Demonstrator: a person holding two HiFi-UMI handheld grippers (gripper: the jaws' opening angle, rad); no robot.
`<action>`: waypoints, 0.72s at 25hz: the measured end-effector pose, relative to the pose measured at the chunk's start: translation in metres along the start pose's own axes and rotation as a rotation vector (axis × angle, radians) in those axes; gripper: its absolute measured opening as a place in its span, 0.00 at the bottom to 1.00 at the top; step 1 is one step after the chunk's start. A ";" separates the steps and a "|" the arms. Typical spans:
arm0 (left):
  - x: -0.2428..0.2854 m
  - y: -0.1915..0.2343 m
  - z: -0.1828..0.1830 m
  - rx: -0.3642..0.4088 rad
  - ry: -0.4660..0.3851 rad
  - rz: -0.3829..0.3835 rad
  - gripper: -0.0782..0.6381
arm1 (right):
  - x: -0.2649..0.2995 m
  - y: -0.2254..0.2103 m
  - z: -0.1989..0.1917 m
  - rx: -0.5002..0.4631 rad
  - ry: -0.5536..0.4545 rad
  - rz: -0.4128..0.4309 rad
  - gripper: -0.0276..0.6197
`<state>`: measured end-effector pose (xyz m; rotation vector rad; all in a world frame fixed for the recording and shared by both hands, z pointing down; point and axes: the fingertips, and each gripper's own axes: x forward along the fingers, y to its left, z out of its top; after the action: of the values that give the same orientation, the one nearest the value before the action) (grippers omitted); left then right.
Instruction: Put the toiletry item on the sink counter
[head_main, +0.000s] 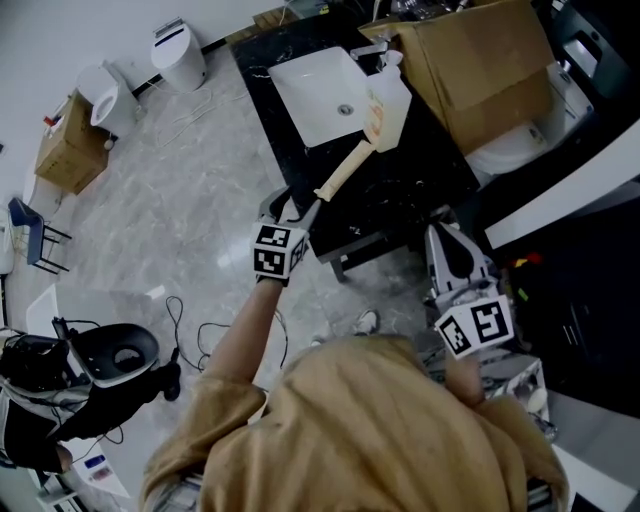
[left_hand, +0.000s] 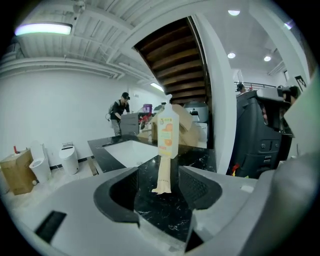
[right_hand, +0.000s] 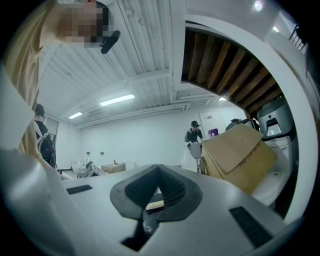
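**Q:** Head view first: where is the toiletry tube?

**A:** The toiletry tube (head_main: 360, 148), cream with a white and orange top, lies flat on the black sink counter (head_main: 400, 195). It is just to the right of the white basin (head_main: 315, 90). Its wide top points towards a cardboard box (head_main: 480, 70) at the back of the counter. Its crimped tail points towards the person.

**Q:** Is either gripper holding it?

**A:** No. The left gripper (head_main: 300, 212) sits at the tail end of the tube. In the left gripper view its jaws are spread wide. The tail rests on the dark marble between them, with a gap on each side, so neither jaw touches it.

**Q:** And the other one?

**A:** The right gripper (head_main: 441, 235) is well apart from the tube, off the counter's front right corner, with its tips aimed towards the counter. In the right gripper view its jaws are pressed together at the tips. A small pale sliver (right_hand: 155, 204) shows through the slot below the tips, and it cannot be told what it is. The cardboard box appears to the right in that view.
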<state>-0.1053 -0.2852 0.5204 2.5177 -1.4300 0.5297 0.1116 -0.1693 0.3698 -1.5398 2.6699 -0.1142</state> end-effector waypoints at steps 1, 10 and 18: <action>-0.002 0.001 0.001 -0.005 -0.004 0.000 0.45 | 0.000 0.000 0.001 0.000 -0.002 0.001 0.05; -0.034 0.011 0.016 -0.039 -0.059 0.030 0.15 | 0.007 0.003 0.004 -0.007 -0.011 0.018 0.05; -0.082 0.022 0.058 -0.014 -0.197 0.052 0.12 | 0.008 -0.003 0.012 -0.006 -0.030 0.022 0.05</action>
<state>-0.1505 -0.2514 0.4346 2.5882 -1.5638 0.2848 0.1112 -0.1778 0.3581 -1.5005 2.6657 -0.0817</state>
